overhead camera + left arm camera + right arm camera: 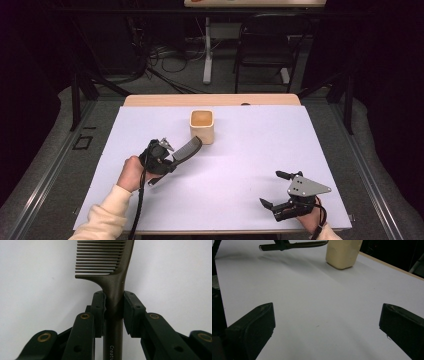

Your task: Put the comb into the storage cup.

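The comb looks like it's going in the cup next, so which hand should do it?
Left. The left gripper already clamps the comb beside the cup. The right gripper is open, holds nothing, and sits farther away.

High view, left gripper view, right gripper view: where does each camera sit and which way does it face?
High view: above the person's side, looking forward and down on the table; forearms, left gripper, right gripper.
Left gripper view: on that gripper, looking along its jaws shut on the comb.
Right gripper view: low over the table, facing the cup; open jaws at the bottom.
Shared: comb and cup show in both high and right gripper views.
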Motion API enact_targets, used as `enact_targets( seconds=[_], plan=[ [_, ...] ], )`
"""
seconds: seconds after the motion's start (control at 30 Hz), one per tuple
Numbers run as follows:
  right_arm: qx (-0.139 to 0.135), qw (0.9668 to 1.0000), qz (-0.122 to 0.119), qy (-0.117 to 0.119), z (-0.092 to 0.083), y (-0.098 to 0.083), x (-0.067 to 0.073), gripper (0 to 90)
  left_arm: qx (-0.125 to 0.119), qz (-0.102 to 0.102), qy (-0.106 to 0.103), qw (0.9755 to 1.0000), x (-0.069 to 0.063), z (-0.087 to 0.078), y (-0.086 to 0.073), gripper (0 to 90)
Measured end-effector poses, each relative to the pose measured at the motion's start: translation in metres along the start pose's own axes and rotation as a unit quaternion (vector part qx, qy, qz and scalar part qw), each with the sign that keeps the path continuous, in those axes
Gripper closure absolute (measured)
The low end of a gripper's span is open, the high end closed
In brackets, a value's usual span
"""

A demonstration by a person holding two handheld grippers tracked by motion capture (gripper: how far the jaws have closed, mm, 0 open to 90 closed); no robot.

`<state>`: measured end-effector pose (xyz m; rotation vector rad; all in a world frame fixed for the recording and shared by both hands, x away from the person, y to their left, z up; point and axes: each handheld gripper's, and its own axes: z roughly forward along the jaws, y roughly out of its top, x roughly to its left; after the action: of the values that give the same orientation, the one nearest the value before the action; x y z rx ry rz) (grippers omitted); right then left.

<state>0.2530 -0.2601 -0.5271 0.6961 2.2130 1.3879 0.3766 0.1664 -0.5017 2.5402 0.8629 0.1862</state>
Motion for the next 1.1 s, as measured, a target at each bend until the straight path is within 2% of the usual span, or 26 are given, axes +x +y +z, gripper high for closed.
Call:
enact_targets(
  seconds=[0.2, 0.27, 0.5, 0.9, 1.1],
  plan=[
    [0.000, 1.0000, -0.001, 0.000, 0.000, 0.000, 0.000, 0.0, -0.017, -0.005, -0.001, 0.9998, 0.000, -0.003, -0.003, 72.3],
    [0.000, 1.0000, 0.000, 0.000, 0.000, 0.000, 0.000, 0.0, -0.031, -0.013, -0.005, 0.9994, 0.000, -0.003, -0.006, 72.3],
    [-0.001, 1.0000, -0.001, -0.001, 0.000, 0.000, 0.000, 0.0, -0.043, -0.012, -0.003, 0.9990, -0.001, -0.005, -0.009, 72.3],
    [0.001, 1.0000, -0.003, 0.000, 0.000, 0.000, 0.001, 0.0, -0.080, -0.018, -0.007, 0.9966, -0.001, -0.010, -0.014, 72.4],
    [0.001, 1.0000, -0.003, 0.000, 0.000, 0.000, 0.001, 0.0, -0.091, -0.015, -0.004, 0.9957, -0.002, -0.011, -0.015, 72.3]
  ],
)
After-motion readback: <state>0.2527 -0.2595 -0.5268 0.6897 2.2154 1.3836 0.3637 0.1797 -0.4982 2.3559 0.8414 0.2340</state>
